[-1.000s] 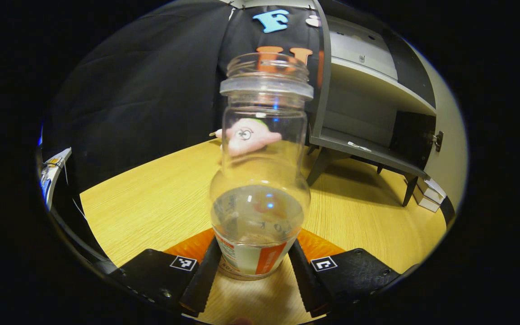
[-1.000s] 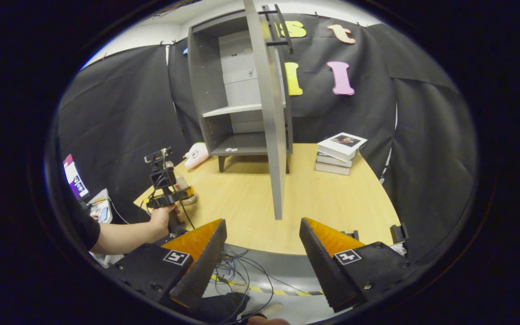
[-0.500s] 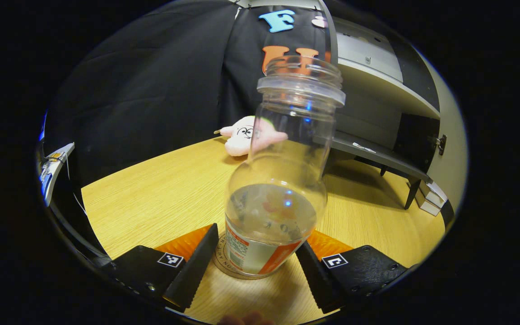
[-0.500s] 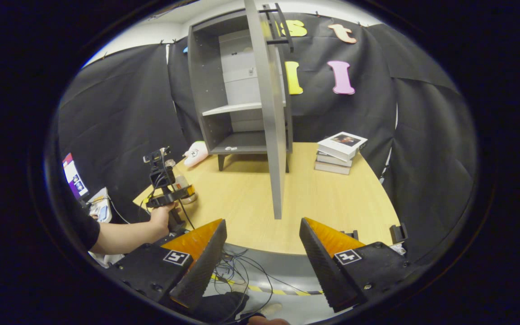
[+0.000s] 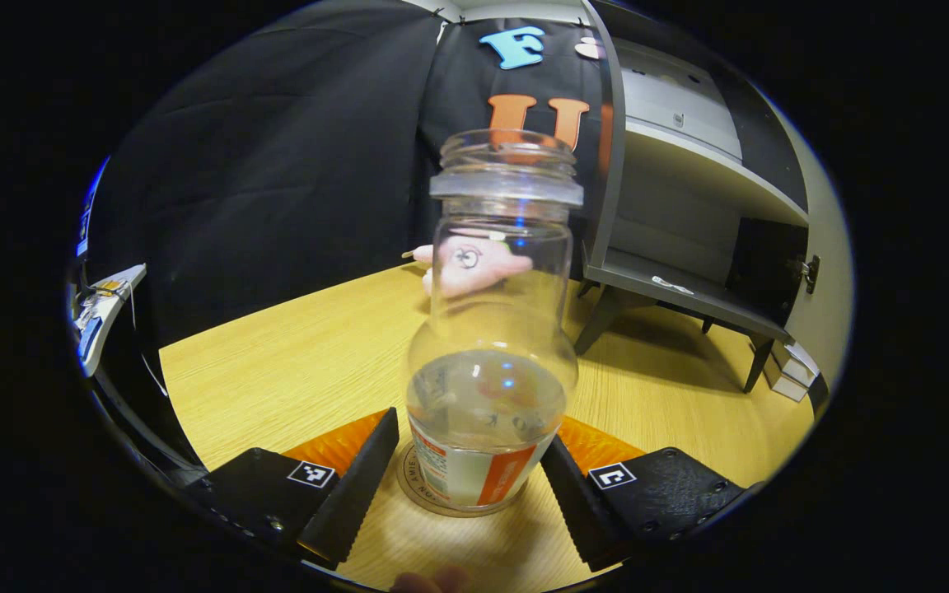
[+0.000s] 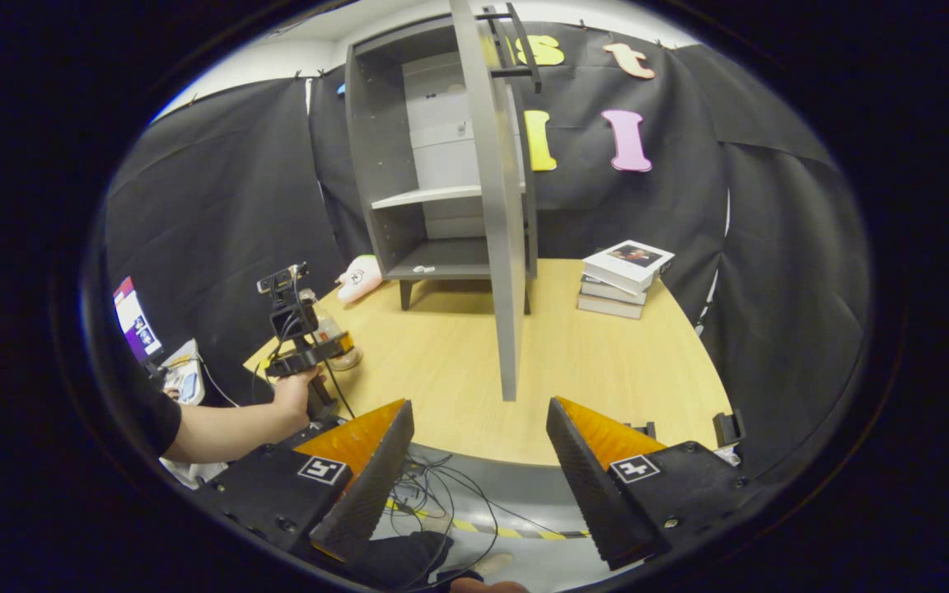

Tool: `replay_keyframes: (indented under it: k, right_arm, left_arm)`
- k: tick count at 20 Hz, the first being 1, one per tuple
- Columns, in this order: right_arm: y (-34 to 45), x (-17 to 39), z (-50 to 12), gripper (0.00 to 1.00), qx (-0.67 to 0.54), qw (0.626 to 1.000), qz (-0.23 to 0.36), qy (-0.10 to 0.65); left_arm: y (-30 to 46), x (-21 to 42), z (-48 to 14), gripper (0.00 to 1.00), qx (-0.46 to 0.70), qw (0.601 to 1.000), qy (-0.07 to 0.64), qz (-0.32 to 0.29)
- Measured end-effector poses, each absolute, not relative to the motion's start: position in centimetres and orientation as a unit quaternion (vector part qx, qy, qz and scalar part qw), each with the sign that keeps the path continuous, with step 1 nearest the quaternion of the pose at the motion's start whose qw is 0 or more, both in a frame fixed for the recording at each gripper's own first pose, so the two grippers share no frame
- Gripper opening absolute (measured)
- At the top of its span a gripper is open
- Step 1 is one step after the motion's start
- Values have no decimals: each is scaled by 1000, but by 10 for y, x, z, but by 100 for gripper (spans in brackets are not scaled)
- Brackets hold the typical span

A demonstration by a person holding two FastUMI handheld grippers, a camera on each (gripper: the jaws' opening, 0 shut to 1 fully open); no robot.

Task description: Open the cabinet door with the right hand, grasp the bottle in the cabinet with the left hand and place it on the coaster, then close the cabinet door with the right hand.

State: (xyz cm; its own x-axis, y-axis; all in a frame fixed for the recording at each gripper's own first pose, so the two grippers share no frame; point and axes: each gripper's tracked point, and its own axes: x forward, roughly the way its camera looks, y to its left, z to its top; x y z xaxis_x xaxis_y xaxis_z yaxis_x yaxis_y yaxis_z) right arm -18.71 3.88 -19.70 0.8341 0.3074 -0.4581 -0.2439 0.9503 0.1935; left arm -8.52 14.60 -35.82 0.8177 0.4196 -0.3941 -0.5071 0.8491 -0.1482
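One bottle [image 5: 491, 362] upright on coaster [image 5: 418, 492], left gripper [image 5: 468, 486] open around it.

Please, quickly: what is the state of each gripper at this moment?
Left gripper: open, fingers either side of the bottle standing on the coaster.
Right gripper: open, holding nothing, back from the open cabinet door.

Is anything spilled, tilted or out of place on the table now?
Nothing spilled. The bottle stands upright on the coaster, without a cap. The cabinet door is open, which fits the task.
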Motion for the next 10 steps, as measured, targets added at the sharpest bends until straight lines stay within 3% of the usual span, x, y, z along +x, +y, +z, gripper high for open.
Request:
replay_keyframes:
  k: [10]
  right_arm:
    - [42,-187,-199,100,68,952,158,254]
  left_arm:
    - [148,-85,-343,96,-99,949,159,256]
